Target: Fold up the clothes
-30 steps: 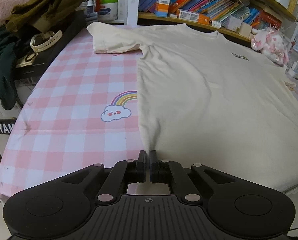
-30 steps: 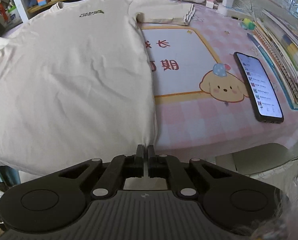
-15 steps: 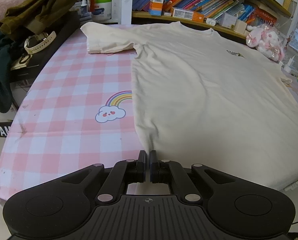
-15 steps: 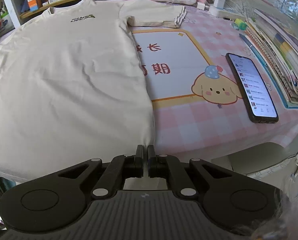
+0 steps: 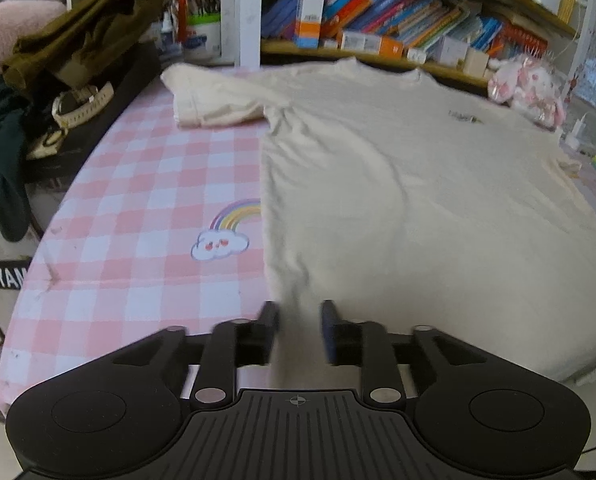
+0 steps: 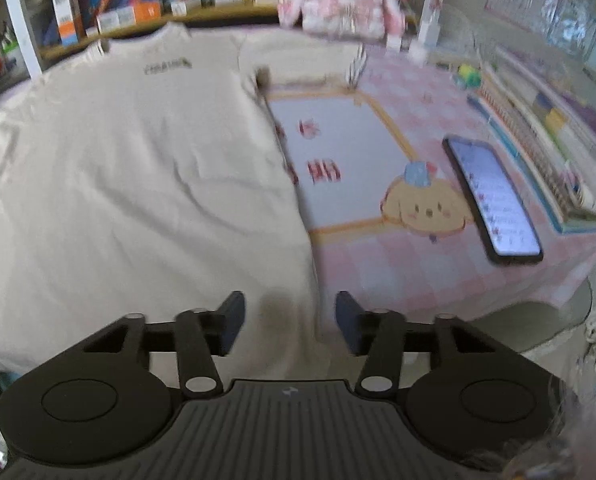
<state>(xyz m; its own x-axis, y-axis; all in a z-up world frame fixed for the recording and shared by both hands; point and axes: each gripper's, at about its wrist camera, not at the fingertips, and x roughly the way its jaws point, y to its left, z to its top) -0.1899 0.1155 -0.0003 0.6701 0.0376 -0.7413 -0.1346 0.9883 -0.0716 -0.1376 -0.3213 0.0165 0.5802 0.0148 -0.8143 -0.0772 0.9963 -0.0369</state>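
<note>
Parting just now, left gripper point(image 5: 300, 330) and right gripper point(image 6: 289, 322) released the shirt point(image 5: 398, 200) hem at lower frame; spreading looked finished, folding next

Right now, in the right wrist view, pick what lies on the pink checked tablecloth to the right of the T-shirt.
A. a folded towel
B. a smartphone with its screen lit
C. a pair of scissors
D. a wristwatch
B: a smartphone with its screen lit lies flat on the pink checked tablecloth, to the right of the cream T-shirt and beside the printed puppy.
</note>
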